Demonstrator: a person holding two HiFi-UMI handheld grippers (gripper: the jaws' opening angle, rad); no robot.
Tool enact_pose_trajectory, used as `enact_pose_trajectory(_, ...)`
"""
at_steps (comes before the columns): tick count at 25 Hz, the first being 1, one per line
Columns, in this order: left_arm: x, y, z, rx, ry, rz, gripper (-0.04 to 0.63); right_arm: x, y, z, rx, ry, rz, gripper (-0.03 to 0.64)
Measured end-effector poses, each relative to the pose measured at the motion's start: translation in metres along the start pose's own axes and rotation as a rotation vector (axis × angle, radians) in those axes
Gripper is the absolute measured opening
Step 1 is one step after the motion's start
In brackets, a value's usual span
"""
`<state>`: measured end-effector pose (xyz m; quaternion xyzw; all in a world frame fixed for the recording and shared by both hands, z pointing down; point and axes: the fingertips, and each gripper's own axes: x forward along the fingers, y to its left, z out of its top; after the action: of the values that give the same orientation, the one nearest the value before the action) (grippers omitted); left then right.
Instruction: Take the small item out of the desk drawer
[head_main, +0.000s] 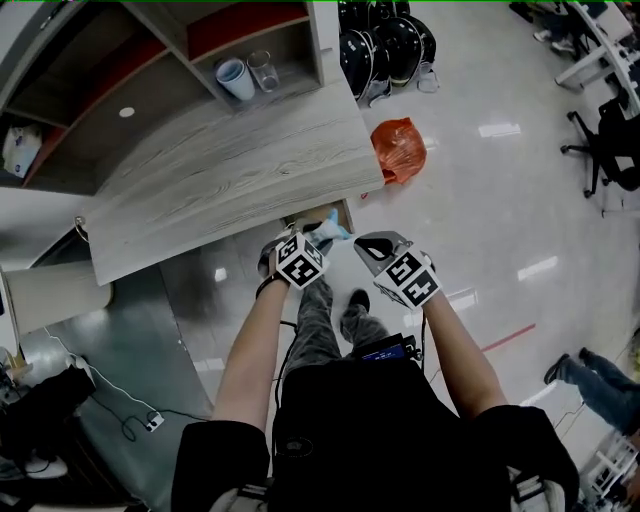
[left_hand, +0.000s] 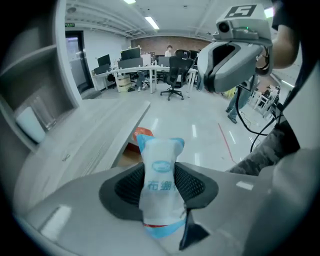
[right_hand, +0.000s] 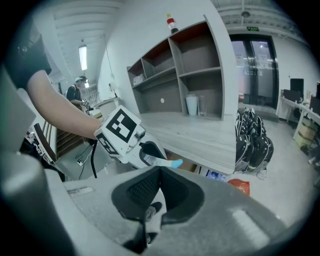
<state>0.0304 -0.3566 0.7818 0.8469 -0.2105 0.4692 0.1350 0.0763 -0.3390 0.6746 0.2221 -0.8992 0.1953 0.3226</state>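
A small white packet (head_main: 329, 229) with blue ends and blue print is clamped upright between the pads of my left gripper (head_main: 318, 238), held in the air just off the front edge of the wood-grain desk (head_main: 230, 170). In the left gripper view the packet (left_hand: 161, 186) fills the gap between the jaws. Below the desk edge the drawer (head_main: 332, 212) stands open, its brown inside showing. My right gripper (head_main: 368, 246) hovers close to the right of the left one, its pads (right_hand: 145, 187) closed together with nothing between them. In the right gripper view the left gripper (right_hand: 161, 159) shows with the packet's blue tip (right_hand: 174, 163).
An orange plastic bag (head_main: 398, 148) lies on the floor by the desk's right end, with black helmets (head_main: 385, 45) behind it. Two cups (head_main: 240, 78) stand in the shelf unit at the desk's back. An office chair (head_main: 608, 150) and another person's legs (head_main: 600, 385) are at the right.
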Motion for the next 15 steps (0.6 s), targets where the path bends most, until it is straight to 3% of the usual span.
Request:
enact_pose_trajectory(8, -0.049, -0.002, 0.03, -0.106, -0.144, 0.029, 0.186, -0.021, 0.001, 0.021, -0.012, -0.019, -0.034, -0.002)
enact_pose_trajectory(15, -0.092, -0.003, 0.047, -0.152, -0.267, 0.076, 0.186, -0.043, 0.002, 0.031, 0.002, -0.053, -0.087, -0.002)
